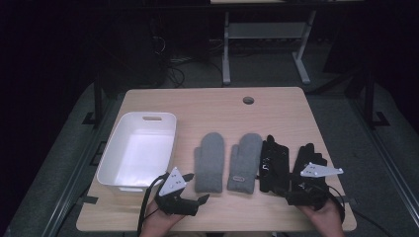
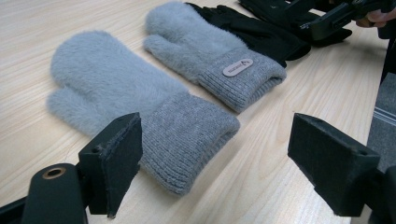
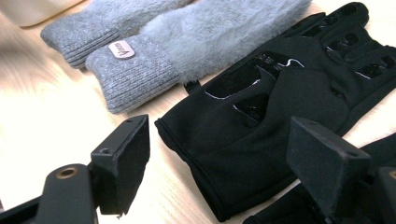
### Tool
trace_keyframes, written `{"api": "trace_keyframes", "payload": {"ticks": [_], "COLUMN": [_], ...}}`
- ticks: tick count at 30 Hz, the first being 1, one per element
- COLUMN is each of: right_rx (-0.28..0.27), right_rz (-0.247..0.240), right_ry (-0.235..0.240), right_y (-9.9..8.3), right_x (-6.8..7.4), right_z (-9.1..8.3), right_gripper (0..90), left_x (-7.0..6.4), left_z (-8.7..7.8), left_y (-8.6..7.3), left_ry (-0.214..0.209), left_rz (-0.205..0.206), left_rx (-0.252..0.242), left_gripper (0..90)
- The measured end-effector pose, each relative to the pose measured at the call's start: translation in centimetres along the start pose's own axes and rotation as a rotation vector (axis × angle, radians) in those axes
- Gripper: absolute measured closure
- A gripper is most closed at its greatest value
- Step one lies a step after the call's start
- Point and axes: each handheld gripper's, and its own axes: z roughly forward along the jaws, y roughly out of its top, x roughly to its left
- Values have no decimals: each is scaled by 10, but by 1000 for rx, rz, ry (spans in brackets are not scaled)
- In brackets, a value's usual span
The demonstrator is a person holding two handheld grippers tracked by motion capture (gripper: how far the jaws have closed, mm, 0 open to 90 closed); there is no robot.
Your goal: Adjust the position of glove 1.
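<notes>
Both grippers lay nearest the high camera, at the table's near edge. Left gripper (image 1: 191, 187), held in the person's left hand (image 1: 157, 221), hovered just in front of the white bin (image 1: 114, 148); in the left gripper view its two black jaws stood wide apart and held nothing, with the ribbed cuff of the left grey mitten (image 2: 126, 102) lying between them and farther off. Right gripper (image 1: 302, 190), held in the right hand (image 1: 323, 217), sat over the cuff ends of the black gloves; in the right gripper view its jaws were likewise spread wide and empty, framing the cuff of the nearer black glove (image 3: 280, 107).

Four hand coverings lay in a row to the right of the bin, fingers pointing away from the person. Just beside the bin lay the left grey mitten, then the right grey mitten (image 1: 245, 162), which bore a small pale label (image 2: 237, 67) on its cuff. Touching that mitten's right edge was the first black glove, and farther right the second black glove (image 1: 309, 160), partly covered by the right gripper's grey three-cornered plate (image 1: 320, 170).

Beyond the row, the wooden table (image 1: 207, 106) showed a round cable hole (image 1: 248, 100) near its far edge. The bin appeared empty.
</notes>
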Motion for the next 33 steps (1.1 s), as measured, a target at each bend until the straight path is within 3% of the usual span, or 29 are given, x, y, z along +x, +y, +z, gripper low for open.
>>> {"api": "trace_keyframes", "payload": {"ticks": [16, 20, 26, 33], "right_rx": [10, 25, 48, 73], "right_rz": [-31, -37, -75, -87], "right_ry": [26, 54, 72, 97], "right_y": [7, 10, 26, 43], "right_x": [9, 13, 20, 22], "right_z": [2, 7, 13, 21], "right_gripper": [190, 190, 190, 209], "left_x": [-6, -6, -6, -5], "left_z": [1, 1, -1, -3], "left_y": [0, 0, 0, 1], "left_ry": [-1, 8, 11, 11], "left_rz": [25, 31, 32, 27], "left_rx": [8, 10, 7, -10], "left_gripper": [180, 180, 180, 180]}}
